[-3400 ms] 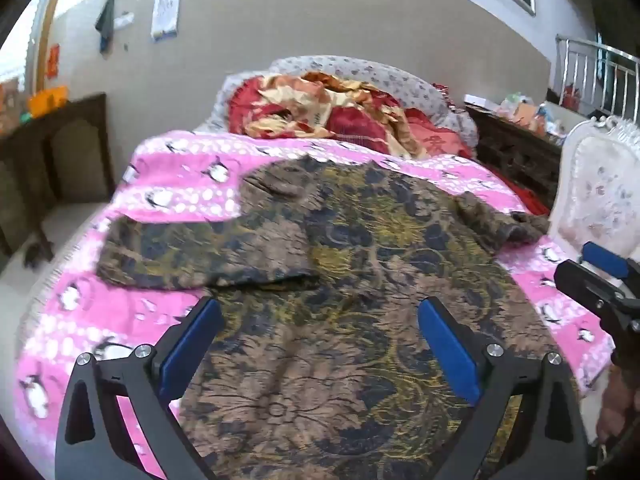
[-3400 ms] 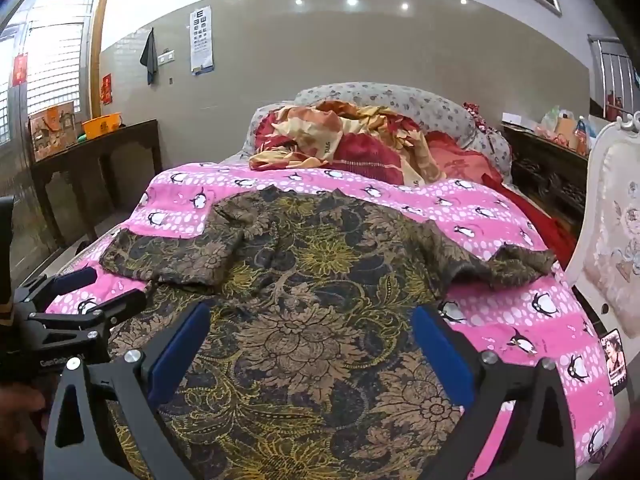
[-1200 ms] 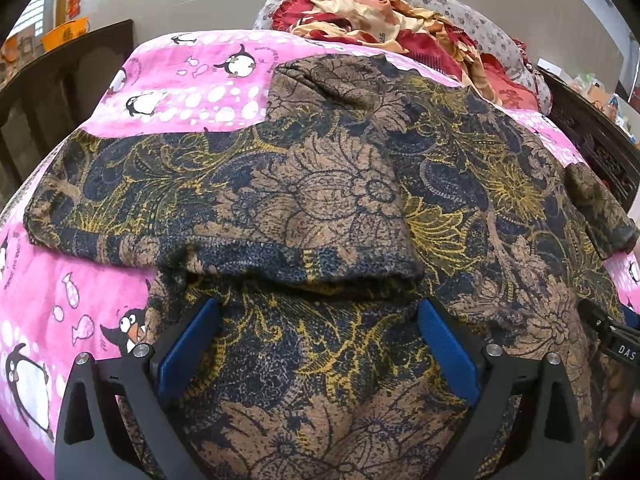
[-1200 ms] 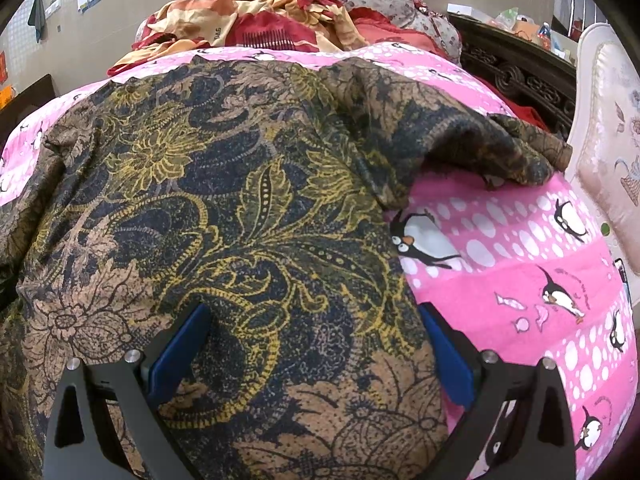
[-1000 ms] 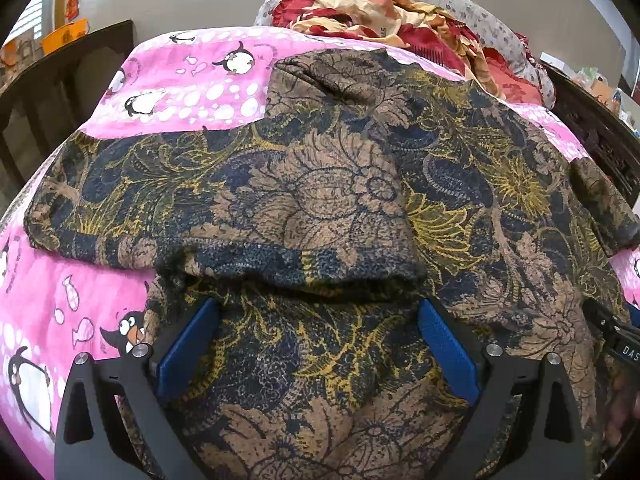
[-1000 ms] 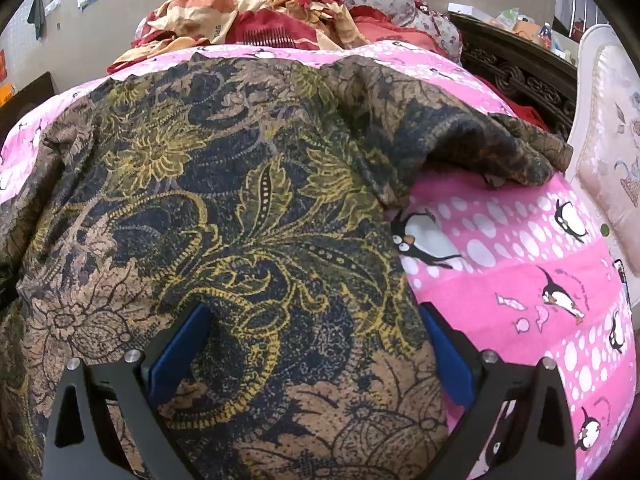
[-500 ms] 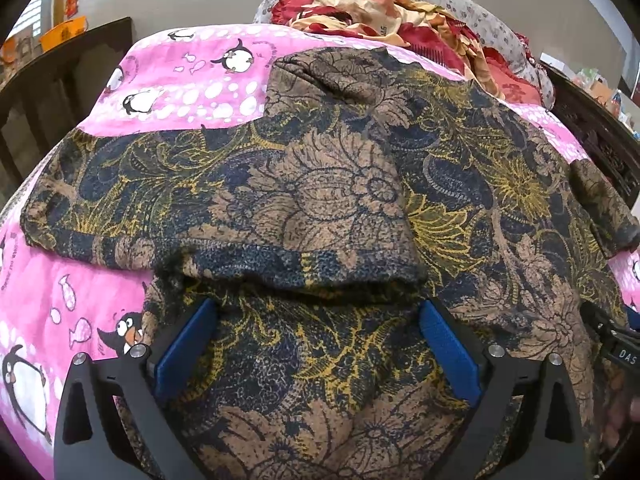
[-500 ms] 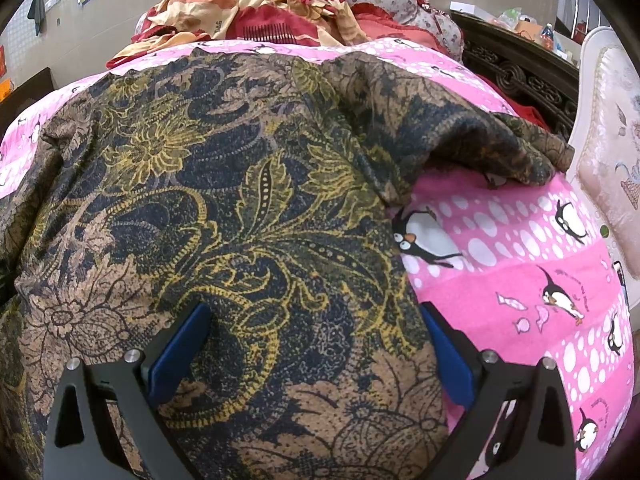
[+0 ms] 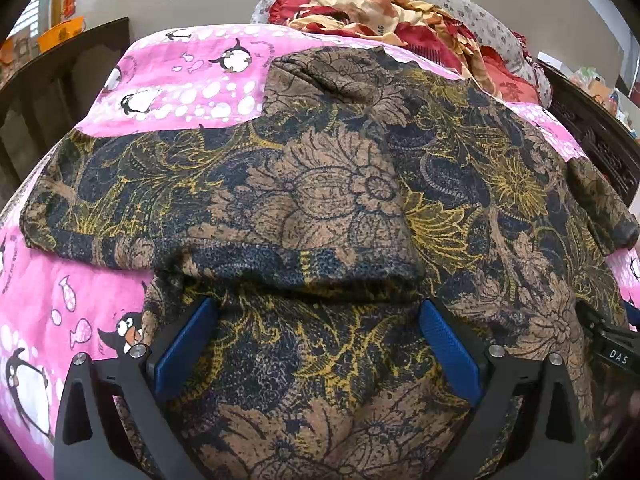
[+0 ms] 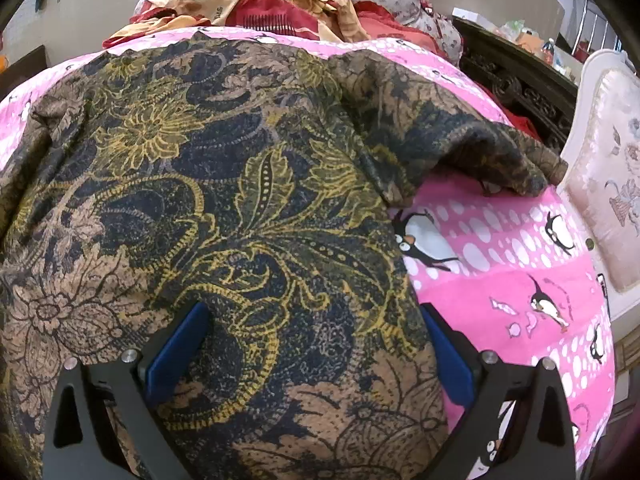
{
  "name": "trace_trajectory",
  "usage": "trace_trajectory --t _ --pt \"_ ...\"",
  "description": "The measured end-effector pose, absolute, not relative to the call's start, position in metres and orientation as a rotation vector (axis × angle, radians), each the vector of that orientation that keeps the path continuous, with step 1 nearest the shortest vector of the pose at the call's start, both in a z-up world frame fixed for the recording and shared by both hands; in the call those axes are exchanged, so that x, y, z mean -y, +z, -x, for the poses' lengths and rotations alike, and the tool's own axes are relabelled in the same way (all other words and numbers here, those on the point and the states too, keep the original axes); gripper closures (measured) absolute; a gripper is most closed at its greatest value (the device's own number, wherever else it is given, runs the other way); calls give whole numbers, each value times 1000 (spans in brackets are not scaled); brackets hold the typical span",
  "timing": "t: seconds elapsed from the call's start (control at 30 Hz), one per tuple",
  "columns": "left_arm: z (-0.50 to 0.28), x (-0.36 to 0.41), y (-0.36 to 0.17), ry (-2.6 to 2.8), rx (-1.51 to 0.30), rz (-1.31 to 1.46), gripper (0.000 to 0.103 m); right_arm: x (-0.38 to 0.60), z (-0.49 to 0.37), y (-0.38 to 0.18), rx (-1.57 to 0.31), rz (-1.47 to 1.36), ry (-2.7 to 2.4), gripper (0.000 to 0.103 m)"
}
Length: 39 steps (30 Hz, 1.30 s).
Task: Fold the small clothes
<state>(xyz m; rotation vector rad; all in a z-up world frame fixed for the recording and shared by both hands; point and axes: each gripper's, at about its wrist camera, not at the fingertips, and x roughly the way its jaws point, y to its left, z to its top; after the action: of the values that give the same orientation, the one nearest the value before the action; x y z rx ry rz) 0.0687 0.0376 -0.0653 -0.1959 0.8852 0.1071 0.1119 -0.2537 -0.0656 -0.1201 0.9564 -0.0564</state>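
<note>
A dark floral shirt (image 9: 328, 200) lay spread face-up across the pink penguin bedspread (image 9: 192, 80), its left sleeve (image 9: 120, 184) folded flat toward the left and its right sleeve (image 10: 472, 148) bunched near the cushioned chair (image 10: 608, 184). The left gripper (image 9: 318, 344) hovered low over the near hem, fingers spread wide with cloth between them, nothing pinched. The right gripper (image 10: 312, 344) sat likewise at the shirt's near right edge, fingers apart. Crumpled red and gold bedding (image 9: 380, 12) was heaped at the far end.
</note>
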Motion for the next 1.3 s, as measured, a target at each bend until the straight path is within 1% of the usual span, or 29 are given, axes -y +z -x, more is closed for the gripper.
trace_trajectory --t 0.27,1.3 --pt "-69 -39 -65 106 -884 198 18 255 -106 -65 -931 123 -64 0" --pt "-67 -39 -65 104 -885 198 17 254 -105 -65 -934 133 -86 0"
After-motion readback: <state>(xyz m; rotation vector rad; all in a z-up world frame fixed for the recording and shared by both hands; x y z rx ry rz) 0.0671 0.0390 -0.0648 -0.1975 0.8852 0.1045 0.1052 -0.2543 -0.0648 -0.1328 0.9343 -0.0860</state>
